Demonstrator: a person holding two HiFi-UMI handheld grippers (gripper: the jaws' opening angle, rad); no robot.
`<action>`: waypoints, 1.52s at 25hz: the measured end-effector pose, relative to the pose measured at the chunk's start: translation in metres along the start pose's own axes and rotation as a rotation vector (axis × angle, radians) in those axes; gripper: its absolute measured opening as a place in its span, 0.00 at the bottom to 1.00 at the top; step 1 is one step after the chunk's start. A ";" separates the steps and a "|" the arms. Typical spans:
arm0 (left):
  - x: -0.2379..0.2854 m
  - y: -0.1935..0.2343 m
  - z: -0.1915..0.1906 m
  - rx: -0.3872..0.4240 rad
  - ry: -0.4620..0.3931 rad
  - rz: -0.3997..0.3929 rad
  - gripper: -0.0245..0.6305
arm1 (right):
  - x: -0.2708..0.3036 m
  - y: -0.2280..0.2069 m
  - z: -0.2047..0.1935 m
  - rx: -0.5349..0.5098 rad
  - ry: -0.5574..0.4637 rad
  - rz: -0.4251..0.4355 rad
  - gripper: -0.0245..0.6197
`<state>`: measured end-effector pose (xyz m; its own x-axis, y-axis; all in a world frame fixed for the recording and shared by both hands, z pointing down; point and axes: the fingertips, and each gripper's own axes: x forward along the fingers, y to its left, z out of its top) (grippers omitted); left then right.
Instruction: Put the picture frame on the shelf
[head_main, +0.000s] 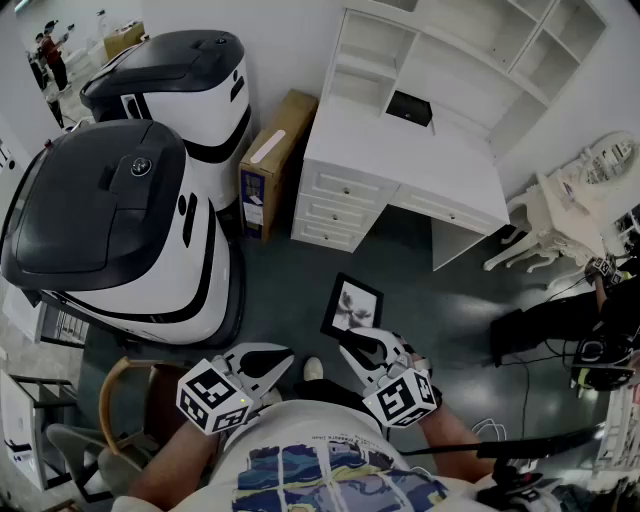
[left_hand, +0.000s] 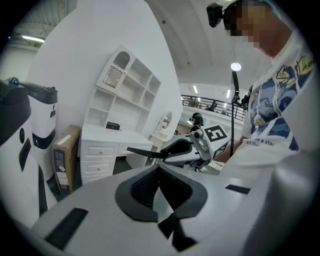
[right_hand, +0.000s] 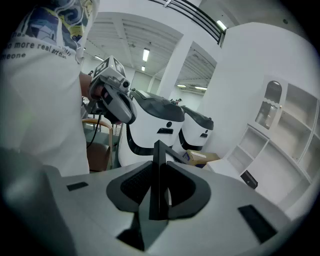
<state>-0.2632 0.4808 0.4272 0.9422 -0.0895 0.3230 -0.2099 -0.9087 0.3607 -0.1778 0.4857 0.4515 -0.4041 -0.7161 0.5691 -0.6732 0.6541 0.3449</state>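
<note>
A black picture frame (head_main: 352, 305) with a pale print is held low over the dark floor, my right gripper (head_main: 358, 340) shut on its near edge. In the right gripper view the frame (right_hand: 157, 165) stands edge-on between the pads of that gripper (right_hand: 159, 192). My left gripper (head_main: 270, 362) hangs beside it to the left, shut with nothing in it; its pads meet in the left gripper view (left_hand: 159, 185). That view also shows the frame (left_hand: 142, 151) edge-on. The white desk (head_main: 400, 150) with its open shelf unit (head_main: 440, 50) stands ahead against the wall.
Two large white-and-black machines (head_main: 110, 210) (head_main: 180, 80) fill the left. A cardboard box (head_main: 275, 160) leans between them and the desk. A small black object (head_main: 408, 107) sits at the back of the desktop. A white chair (head_main: 560, 210) and cables (head_main: 560, 340) lie at the right.
</note>
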 end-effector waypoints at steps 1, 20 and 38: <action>0.006 -0.002 0.003 0.004 0.000 -0.004 0.06 | -0.001 -0.006 -0.003 -0.002 -0.002 -0.004 0.20; 0.130 0.019 0.064 0.004 0.030 0.028 0.06 | 0.003 -0.126 -0.071 0.001 -0.058 0.043 0.20; 0.189 0.175 0.148 0.022 0.031 -0.072 0.06 | 0.113 -0.270 -0.057 -0.008 0.013 -0.006 0.20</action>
<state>-0.0835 0.2447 0.4216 0.9462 -0.0110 0.3235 -0.1354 -0.9212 0.3647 -0.0061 0.2420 0.4654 -0.3922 -0.7166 0.5768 -0.6707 0.6518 0.3539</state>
